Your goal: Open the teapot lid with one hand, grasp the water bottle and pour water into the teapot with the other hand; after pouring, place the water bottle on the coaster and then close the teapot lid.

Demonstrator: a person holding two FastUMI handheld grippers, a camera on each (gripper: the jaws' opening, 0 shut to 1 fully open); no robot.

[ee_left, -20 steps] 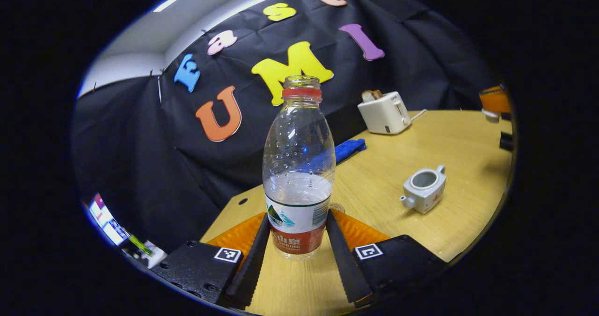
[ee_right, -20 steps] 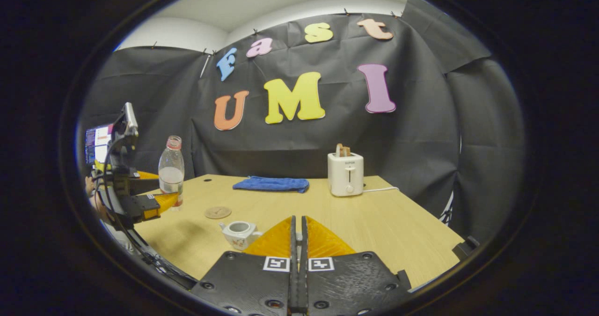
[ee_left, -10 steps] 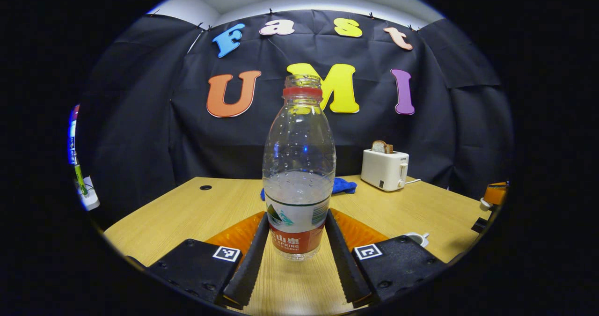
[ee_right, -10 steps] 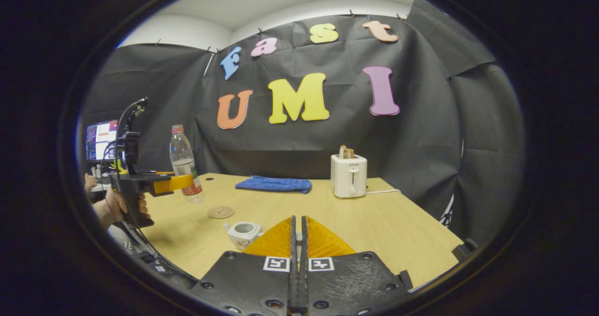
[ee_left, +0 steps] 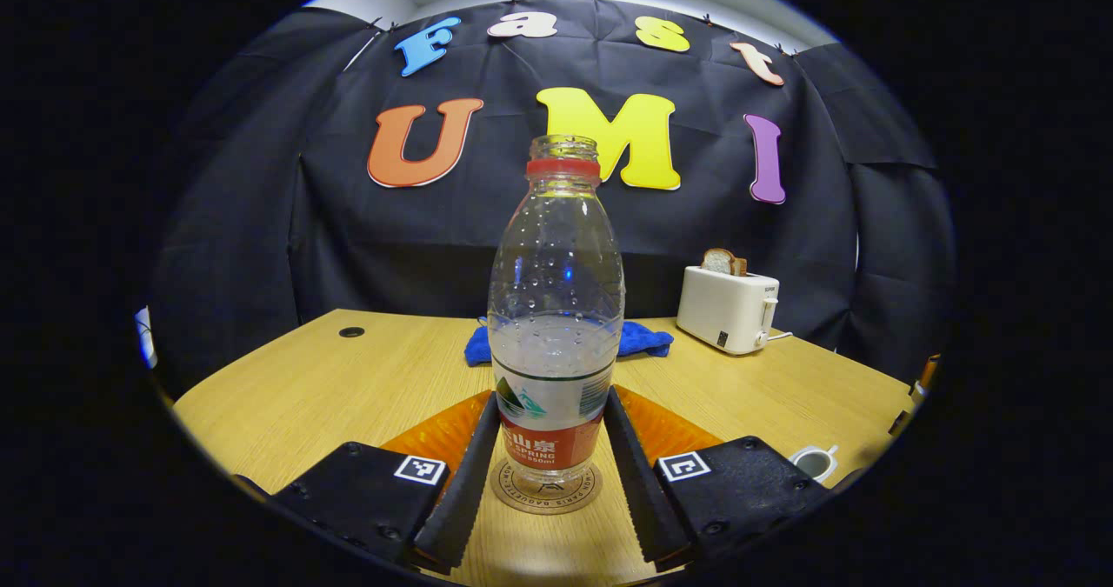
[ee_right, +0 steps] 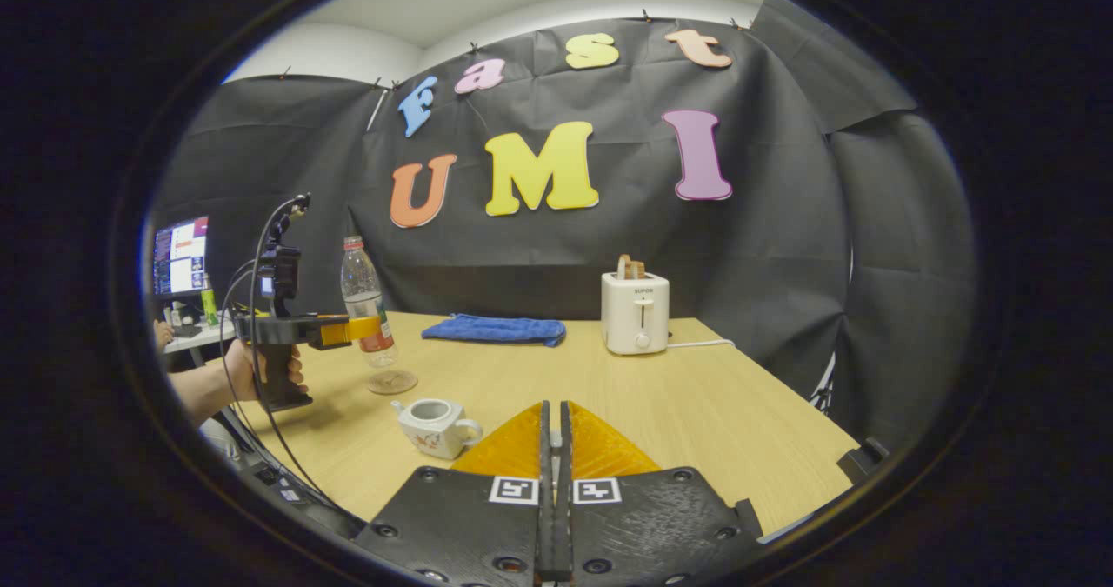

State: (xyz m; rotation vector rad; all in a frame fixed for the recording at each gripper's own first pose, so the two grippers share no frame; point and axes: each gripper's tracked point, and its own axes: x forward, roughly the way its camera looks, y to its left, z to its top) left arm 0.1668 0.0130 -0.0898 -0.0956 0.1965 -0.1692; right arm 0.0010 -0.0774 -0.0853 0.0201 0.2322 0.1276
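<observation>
Wooden tabletop (ee_left: 348, 387): your left gripper (ee_left: 549, 474) is clamping the upright water bottle (ee_left: 556, 309), neck upward, above the coaster (ee_left: 546, 493); label writing unreadable. Your right gripper (ee_right: 553, 483) is sitting closed, empty.

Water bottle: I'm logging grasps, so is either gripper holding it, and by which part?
The left gripper clamps the water bottle at its labelled lower body.
</observation>
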